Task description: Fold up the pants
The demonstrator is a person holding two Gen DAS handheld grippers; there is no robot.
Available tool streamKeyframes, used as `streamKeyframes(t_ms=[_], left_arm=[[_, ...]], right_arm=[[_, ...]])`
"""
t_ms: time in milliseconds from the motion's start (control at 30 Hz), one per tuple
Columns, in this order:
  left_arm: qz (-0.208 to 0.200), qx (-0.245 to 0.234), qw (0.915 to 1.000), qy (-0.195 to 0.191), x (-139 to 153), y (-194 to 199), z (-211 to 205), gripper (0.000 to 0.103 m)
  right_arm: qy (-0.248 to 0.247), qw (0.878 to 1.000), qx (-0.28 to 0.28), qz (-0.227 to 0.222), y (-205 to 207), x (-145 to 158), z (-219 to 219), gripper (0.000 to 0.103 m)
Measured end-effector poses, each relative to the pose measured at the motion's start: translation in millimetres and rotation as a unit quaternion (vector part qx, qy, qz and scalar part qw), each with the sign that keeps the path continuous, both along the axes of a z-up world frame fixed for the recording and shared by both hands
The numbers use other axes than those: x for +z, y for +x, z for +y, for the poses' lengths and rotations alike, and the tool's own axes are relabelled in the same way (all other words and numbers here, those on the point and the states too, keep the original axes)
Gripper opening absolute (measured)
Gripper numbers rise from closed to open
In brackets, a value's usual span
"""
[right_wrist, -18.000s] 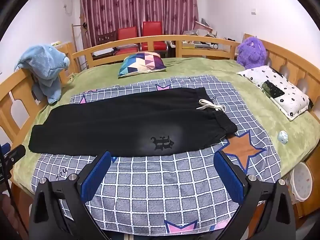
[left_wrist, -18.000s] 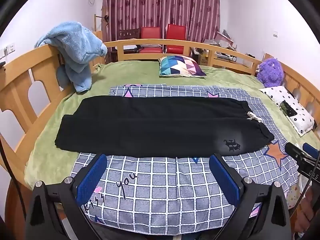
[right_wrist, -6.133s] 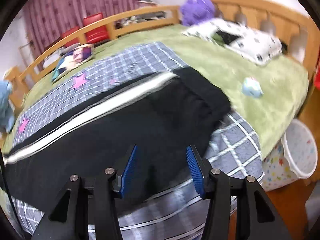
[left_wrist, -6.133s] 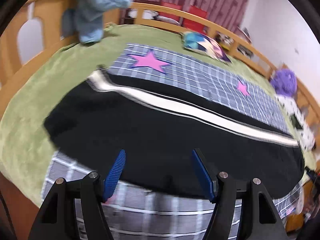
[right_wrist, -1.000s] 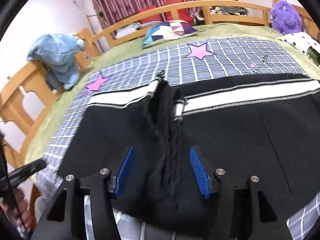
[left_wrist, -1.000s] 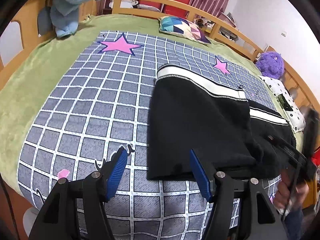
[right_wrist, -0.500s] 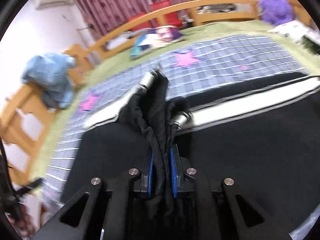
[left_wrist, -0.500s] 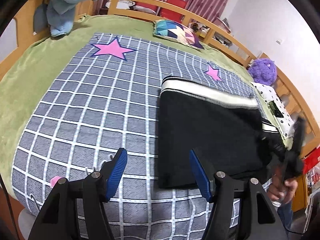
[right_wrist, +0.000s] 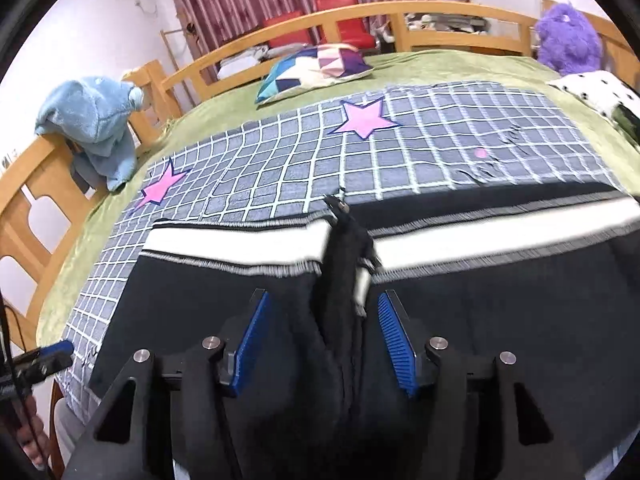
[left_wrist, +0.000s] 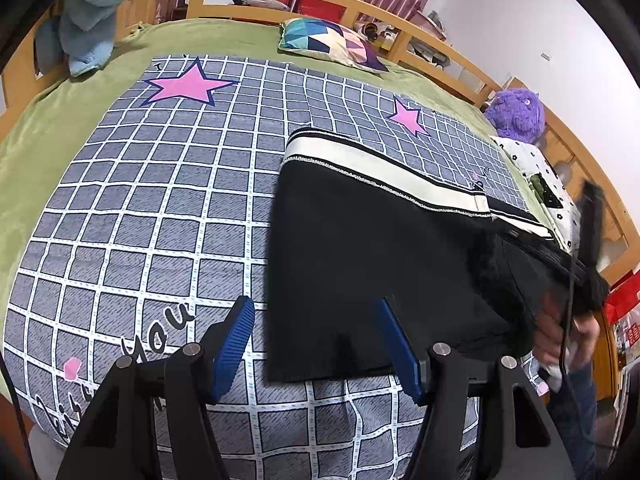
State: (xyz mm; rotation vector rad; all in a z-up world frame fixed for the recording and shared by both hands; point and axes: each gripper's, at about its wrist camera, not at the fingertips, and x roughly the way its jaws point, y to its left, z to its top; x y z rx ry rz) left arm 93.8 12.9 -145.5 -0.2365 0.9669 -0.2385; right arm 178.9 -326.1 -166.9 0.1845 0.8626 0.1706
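Note:
The black pants (left_wrist: pixel 360 240) with a white side stripe lie folded on the checked blanket (left_wrist: pixel 160 208); the fold edge faces left. My left gripper (left_wrist: pixel 318 346) hovers open over the pants' near left corner, pads clear of the cloth. In the right wrist view my right gripper (right_wrist: pixel 324 344) has its jaws opening, and a raised ridge of the black pants (right_wrist: pixel 340 280) stands between the blue pads without being pressed. The right gripper (left_wrist: pixel 592 240) also shows in a hand at the left view's right edge. The left gripper (right_wrist: pixel 40 360) appears at the bottom left of the right view.
A colourful pillow (left_wrist: pixel 332 42) lies at the far side. A blue plush blanket (right_wrist: pixel 92 128) hangs on the wooden bed rail (right_wrist: pixel 36 184). A purple plush toy (left_wrist: pixel 516 114) and a dotted pillow (left_wrist: pixel 536 168) sit at the right. Green sheet (left_wrist: pixel 52 112) surrounds the blanket.
The right gripper was open a second ago, pinched the bunched black cloth half a second ago, and has now let it go. The left gripper stayed open and shifted slightly.

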Motion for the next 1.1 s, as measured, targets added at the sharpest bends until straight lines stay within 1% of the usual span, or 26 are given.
streamKeyframes(t_ms=[33,67,100,133,167,200,233,267,333,367,400,433,500,533,567,633,667,733,767,800,833,867,933,1000,1033,1100], left_arm=[[0.000,-0.001,1.0000,0.003,0,1,-1,0.062],[-0.001,-0.002,1.0000,0.005,0,2,-2,0.062],[-0.001,-0.003,1.0000,0.007,0,3,-3,0.062],[-0.002,-0.004,0.9999,0.010,0,4,-3,0.062],[-0.003,-0.004,0.9999,0.011,1,4,-3,0.062],[-0.004,-0.002,0.9999,0.010,1,5,-3,0.062],[-0.005,0.000,1.0000,0.006,1,7,-3,0.062],[-0.004,0.000,1.0000,-0.004,0,9,-4,0.062],[0.002,-0.006,0.9999,-0.015,-5,14,-6,0.062],[0.007,-0.009,0.9998,-0.015,-10,16,-9,0.062],[0.009,-0.011,0.9998,-0.013,-13,17,-11,0.062],[0.014,-0.013,0.9998,-0.005,-19,17,-14,0.062],[0.027,-0.011,0.9996,0.005,-32,16,-16,0.062],[0.032,-0.009,0.9994,0.008,-39,14,-17,0.063],[0.035,-0.006,0.9993,0.015,-48,12,-18,0.065],[0.052,-0.014,0.9981,0.031,-65,10,-25,0.068],[0.041,-0.016,0.9982,0.040,-66,6,-28,0.069],[0.043,-0.019,0.9976,0.050,-61,5,-30,0.069],[0.051,-0.019,0.9972,0.050,-58,7,-30,0.069],[0.056,-0.019,0.9972,0.046,-55,8,-28,0.069],[0.053,-0.017,0.9975,0.043,-51,9,-25,0.069],[0.044,-0.013,0.9979,0.047,-46,9,-24,0.069],[0.014,-0.001,0.9966,0.081,-37,10,-26,0.069],[-0.008,0.004,0.9946,0.104,-30,13,-29,0.069],[-0.012,0.003,0.9945,0.104,-29,15,-29,0.069],[-0.017,0.003,0.9959,0.089,-27,20,-29,0.069]], right_arm=[[-0.003,1.000,0.006,0.014,14,-8,3,0.047],[-0.007,0.999,0.004,0.034,27,-18,6,0.013],[-0.017,0.999,0.000,0.049,39,-24,7,0.013],[-0.022,0.999,-0.008,0.047,44,-25,4,0.013],[0.000,0.999,-0.030,0.023,43,-22,-7,0.011],[0.021,0.999,-0.045,0.013,41,-19,-15,0.011],[0.029,0.998,-0.056,0.018,39,-20,-19,0.011],[0.028,0.997,-0.057,0.031,40,-26,-18,0.014],[-0.021,0.996,-0.030,0.078,43,-43,-2,0.024],[-0.042,0.995,-0.016,0.092,40,-46,3,0.024],[-0.044,0.995,-0.016,0.085,27,-39,3,0.024],[-0.036,0.997,-0.024,0.066,11,-28,0,0.025],[-0.011,0.999,-0.034,0.033,-19,-14,-3,0.035],[-0.004,0.999,-0.028,0.028,-37,-13,-1,0.043],[-0.006,0.999,-0.019,0.032,-46,-17,2,0.044],[-0.039,0.997,0.000,0.062,-67,-44,14,0.044],[-0.048,0.997,0.000,0.059,-74,-57,18,0.044],[-0.073,0.997,-0.010,0.016,-88,-58,26,0.044],[-0.076,0.997,-0.011,0.019,-89,-55,27,0.044],[-0.066,0.997,-0.014,0.025,-89,-52,24,0.044],[-0.042,0.998,-0.017,0.033,-91,-48,19,0.045],[-0.028,0.999,-0.016,0.037,-92,-45,13,0.045],[-0.008,0.999,-0.012,0.034,-106,-36,2,0.046],[-0.023,0.999,-0.012,0.019,-115,-26,-3,0.053],[-0.031,0.999,-0.011,0.010,-119,-21,-7,0.055],[-0.060,0.998,-0.018,-0.013,-131,-8,-17,0.056]])
